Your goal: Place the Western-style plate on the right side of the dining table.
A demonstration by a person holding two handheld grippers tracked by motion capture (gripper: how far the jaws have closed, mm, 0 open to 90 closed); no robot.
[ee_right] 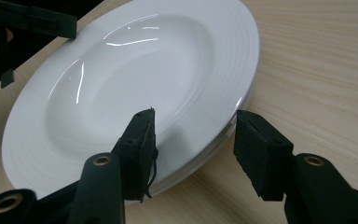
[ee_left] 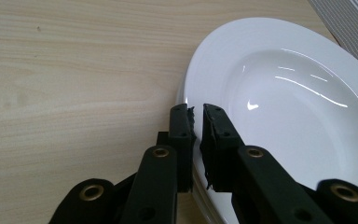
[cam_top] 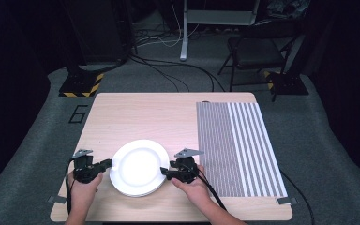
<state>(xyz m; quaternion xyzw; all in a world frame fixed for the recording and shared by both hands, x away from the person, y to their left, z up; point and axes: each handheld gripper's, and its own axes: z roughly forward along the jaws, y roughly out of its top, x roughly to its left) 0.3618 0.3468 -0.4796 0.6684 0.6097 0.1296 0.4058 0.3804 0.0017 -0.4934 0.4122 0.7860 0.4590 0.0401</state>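
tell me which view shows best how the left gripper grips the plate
The left gripper view: its jaws pinch the plate rim between them. The high view shows the left gripper small at the plate's left edge. The right gripper view shows it dark, across the plate.

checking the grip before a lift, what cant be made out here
- How many plates are stacked: layered rims show in the right gripper view, too thin to count.
- Whether the left tongs pinch only the top rim: its own jaws hide the contact.
- Underside of the stack: hidden against the table, all views.
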